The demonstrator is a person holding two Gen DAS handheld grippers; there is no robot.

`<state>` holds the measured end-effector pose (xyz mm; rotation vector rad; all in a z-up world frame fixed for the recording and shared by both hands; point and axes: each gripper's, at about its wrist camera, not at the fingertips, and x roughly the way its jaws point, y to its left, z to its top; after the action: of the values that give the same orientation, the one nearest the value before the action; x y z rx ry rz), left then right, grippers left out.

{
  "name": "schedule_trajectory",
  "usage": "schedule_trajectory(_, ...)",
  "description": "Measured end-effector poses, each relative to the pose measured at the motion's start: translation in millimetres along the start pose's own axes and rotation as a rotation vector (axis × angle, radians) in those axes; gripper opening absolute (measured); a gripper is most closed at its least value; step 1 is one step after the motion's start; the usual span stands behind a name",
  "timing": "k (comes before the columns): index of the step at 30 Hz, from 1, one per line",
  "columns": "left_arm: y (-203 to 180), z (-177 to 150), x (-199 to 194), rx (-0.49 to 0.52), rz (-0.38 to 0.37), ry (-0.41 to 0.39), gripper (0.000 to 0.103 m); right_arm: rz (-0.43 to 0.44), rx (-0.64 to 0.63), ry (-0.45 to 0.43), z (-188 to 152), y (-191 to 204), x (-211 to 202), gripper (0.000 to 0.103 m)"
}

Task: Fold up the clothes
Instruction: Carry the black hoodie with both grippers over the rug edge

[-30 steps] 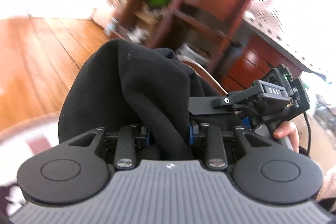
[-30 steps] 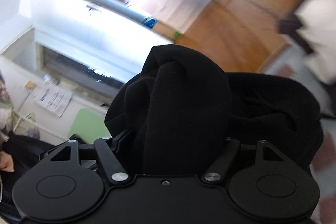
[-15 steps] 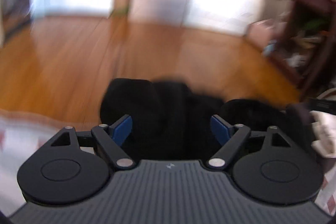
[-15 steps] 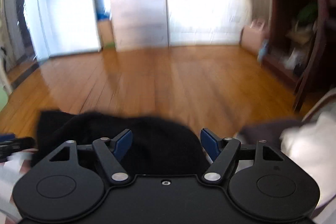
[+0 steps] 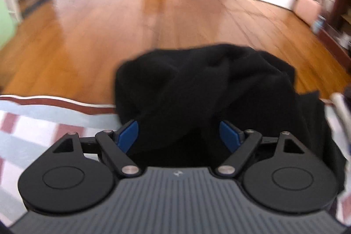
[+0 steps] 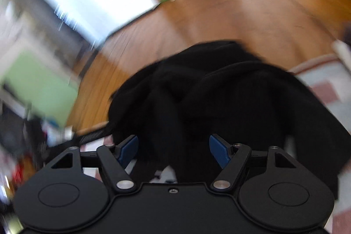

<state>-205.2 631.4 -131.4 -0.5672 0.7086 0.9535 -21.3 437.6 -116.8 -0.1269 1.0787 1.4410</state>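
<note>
**Black garment lies bunched on checked cover, both grippers spread wide**

A rumpled black garment (image 5: 206, 89) sits heaped on a red-and-white checked cover (image 5: 33, 124), right at its far edge, with a wooden floor (image 5: 153, 21) stretching beyond. The left gripper (image 5: 178, 133) stands with its blue-padded fingers (image 5: 128, 135) well apart, cloth lying in the gap between them but pinched by neither; the right gripper (image 6: 173, 148) is likewise spread, its blue fingers (image 6: 219, 151) flanking the same dark mound (image 6: 219, 102) without closing on it. The open stance suggests the cloth has been laid down for a fresh hold, and a fold has yet to take shape: the heap shows thick rolls and creases, no flat panel or clean edge.

Around it, a white bar-like object (image 5: 341, 106) stands at the cover's right edge, just beside the garment, and dark wooden furniture (image 5: 337, 6) lines the room's right side. A green panel (image 6: 41, 84) shows at the left in the right wrist view. Both views are blurred, so the garment's type, sleeves and hems cannot be made out; finding a seam to grasp looks the next difficulty
</note>
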Motion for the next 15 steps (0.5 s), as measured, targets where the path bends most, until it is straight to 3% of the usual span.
schedule_trajectory(2,1.0,1.8,13.4,0.018,-0.003,0.014,0.084,-0.050,-0.109,-0.001,2.4,26.2,14.0,0.076)
schedule_trajectory(4,1.3,1.1,29.7,0.042,0.059,0.029,0.084,-0.095,-0.207,-0.002,5.4,50.2,28.3,0.076)
schedule_trajectory(8,-4.2,-0.9,56.0,0.096,0.096,0.059,0.078,-0.140,-0.167,0.016,22.7,52.9,51.1,0.074)
schedule_trajectory(9,-6.8,-2.6,59.5,0.112,0.094,0.059,0.072,-0.161,-0.158,0.018,25.0,53.6,53.6,0.074)
schedule_trajectory(10,-8.9,-3.0,60.9,0.120,0.096,0.055,0.048,-0.181,-0.170,0.008,19.4,55.8,51.6,0.073)
schedule_trajectory(11,-10.7,-2.3,60.3,0.121,0.101,0.049,0.035,-0.197,-0.177,-0.004,14.0,57.1,49.4,0.069)
schedule_trajectory(13,-3.2,0.0,51.7,0.058,0.122,0.020,0.031,-0.186,-0.138,-0.031,5.5,51.8,43.0,0.062)
schedule_trajectory(15,5.8,4.6,38.1,0.032,0.168,-0.053,0.015,-0.178,-0.102,-0.055,-2.5,46.7,37.2,0.062)
